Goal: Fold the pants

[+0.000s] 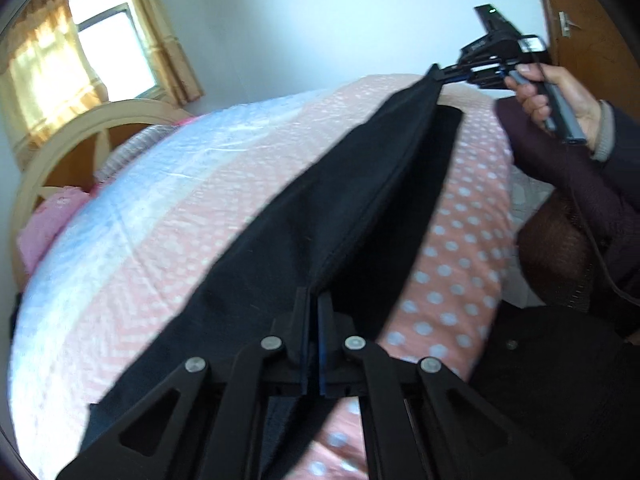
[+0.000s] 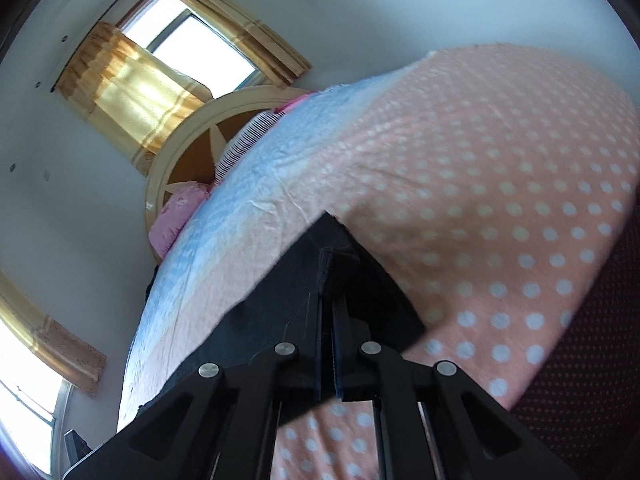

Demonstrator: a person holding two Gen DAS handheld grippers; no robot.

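Your black fabric pants (image 1: 352, 200) run off the bottom edge; the pink dotted bedspread (image 2: 500, 200) is motion-blurred; the wooden door (image 1: 560, 0) is cropped.

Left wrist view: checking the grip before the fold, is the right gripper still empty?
No: the right gripper is pinching an end of the black pants.

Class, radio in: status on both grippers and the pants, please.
Left gripper shut on black pants. Right gripper shut on the other end. Pants stretched between them over the dotted bedspread. Nothing in the way.
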